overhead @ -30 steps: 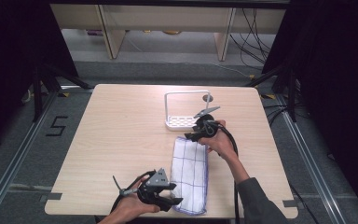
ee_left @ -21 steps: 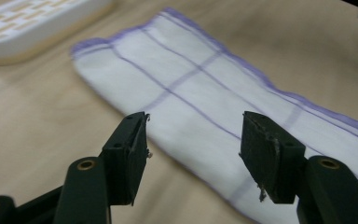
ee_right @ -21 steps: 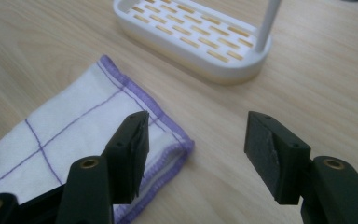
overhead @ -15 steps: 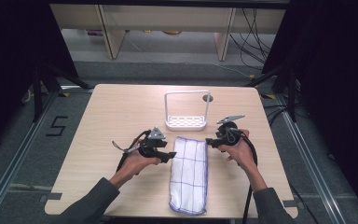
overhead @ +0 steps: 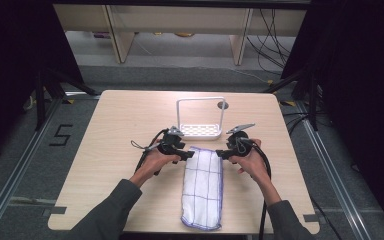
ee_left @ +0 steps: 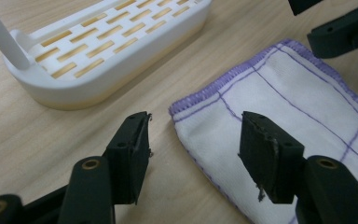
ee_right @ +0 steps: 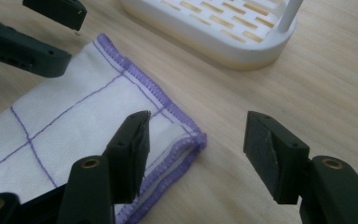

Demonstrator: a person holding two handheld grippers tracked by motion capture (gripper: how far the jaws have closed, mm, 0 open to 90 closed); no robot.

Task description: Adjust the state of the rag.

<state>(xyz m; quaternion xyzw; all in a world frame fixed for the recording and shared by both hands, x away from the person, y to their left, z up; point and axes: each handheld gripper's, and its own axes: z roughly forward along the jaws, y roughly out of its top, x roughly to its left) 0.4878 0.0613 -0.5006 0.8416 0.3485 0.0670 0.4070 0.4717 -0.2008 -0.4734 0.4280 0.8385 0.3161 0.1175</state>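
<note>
Folded white cloth with purple grid lines and a purple stitched hem (overhead: 202, 187), flat on the pale wooden table (overhead: 115, 125), long side running away from the person. Far end of it set between the two grippers, near end by the table's front edge.

Left gripper (overhead: 186, 154) held low over the far left corner of the cloth. Black jaws apart, just closed in a little, nothing pressed between the pads. Seen along the left gripper view (ee_left: 193, 154), that corner of the cloth (ee_left: 279, 112) lying in the gap: one finger (ee_left: 130, 156) over bare wood just beside the hem, the other finger (ee_left: 268, 156) over the fabric.

Right gripper (overhead: 222, 153) held likewise at the far right corner, jaws apart, clamped on nothing. In the right gripper view (ee_right: 196, 154), the doubled corner (ee_right: 121, 121) under the gap: one finger (ee_right: 128, 156) above the cloth, the other finger (ee_right: 270, 156) above wood, just clear of the edge. Whether the pads touch fabric: cannot tell.

White plastic slotted rack with a tall square hoop handle (overhead: 200, 131) just beyond both sets of fingertips, close to the cloth's far hem but apart from it.
</note>
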